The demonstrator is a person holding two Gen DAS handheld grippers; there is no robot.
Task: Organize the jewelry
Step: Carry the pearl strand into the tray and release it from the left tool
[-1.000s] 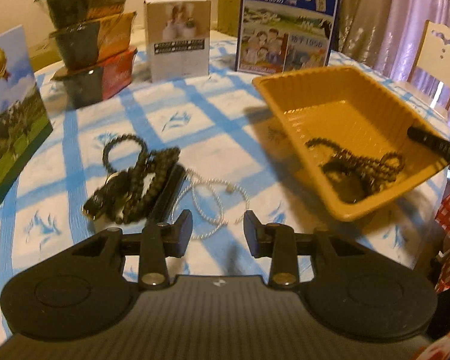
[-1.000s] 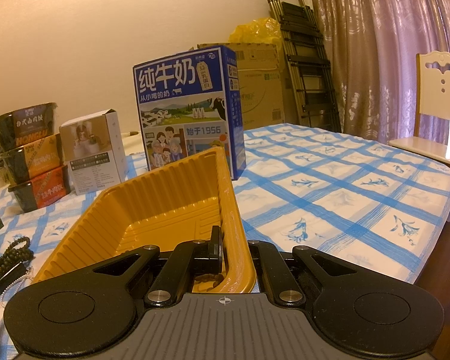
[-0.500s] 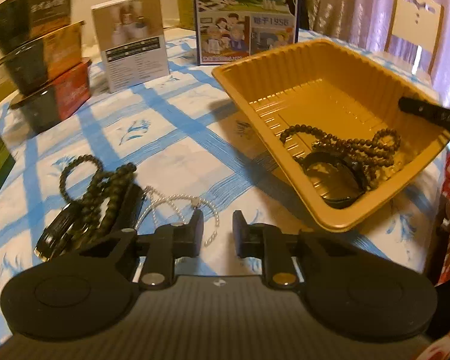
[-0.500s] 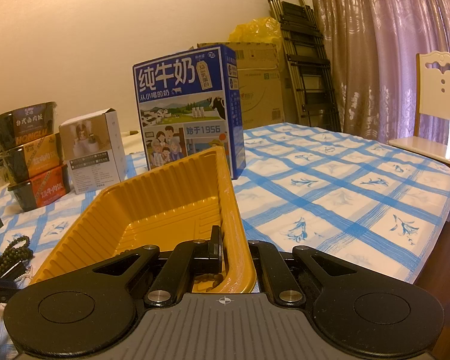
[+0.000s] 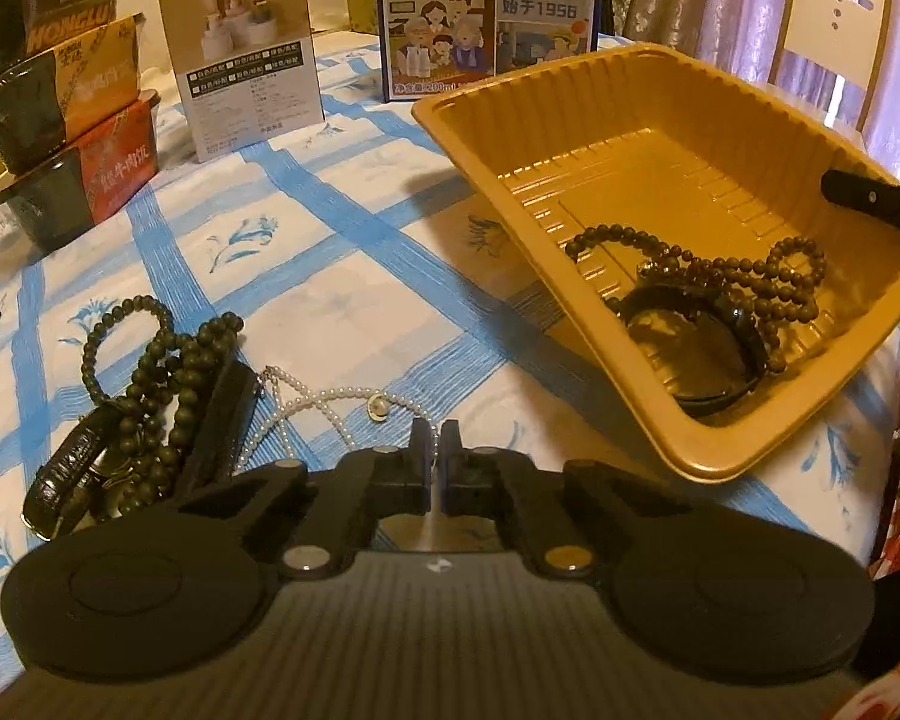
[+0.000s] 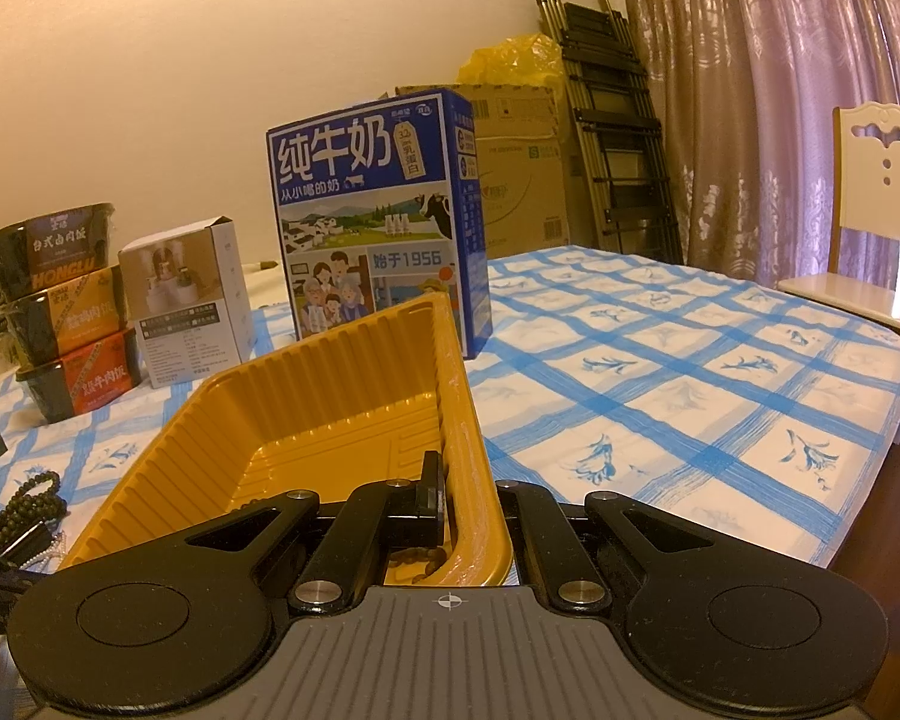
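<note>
A yellow plastic tray (image 5: 510,138) sits tilted on the blue-checked tablecloth. It holds a dark bead necklace (image 5: 720,267) and a black watch (image 5: 690,348). My right gripper (image 6: 456,480) is shut on the tray's (image 6: 330,396) near wall, one finger (image 5: 870,201) inside. On the cloth lie a white pearl necklace (image 5: 330,396), dark bead strands (image 5: 168,372) and a black leather strap (image 5: 72,468). My left gripper (image 5: 436,438) is low over the cloth. Its jaws are closing, pressed together on the right end of the pearl strand.
A blue milk carton (image 5: 486,18), a white box (image 5: 246,54) and three stacked food bowls (image 5: 60,108) stand along the table's far side. A white chair (image 6: 882,210) stands beyond the right edge. A folded ladder (image 6: 618,138) and cardboard boxes lean by the curtain.
My left gripper came down and forward to the pearl necklace, and its jaws went from wide apart to together. The right gripper and the tray kept still.
</note>
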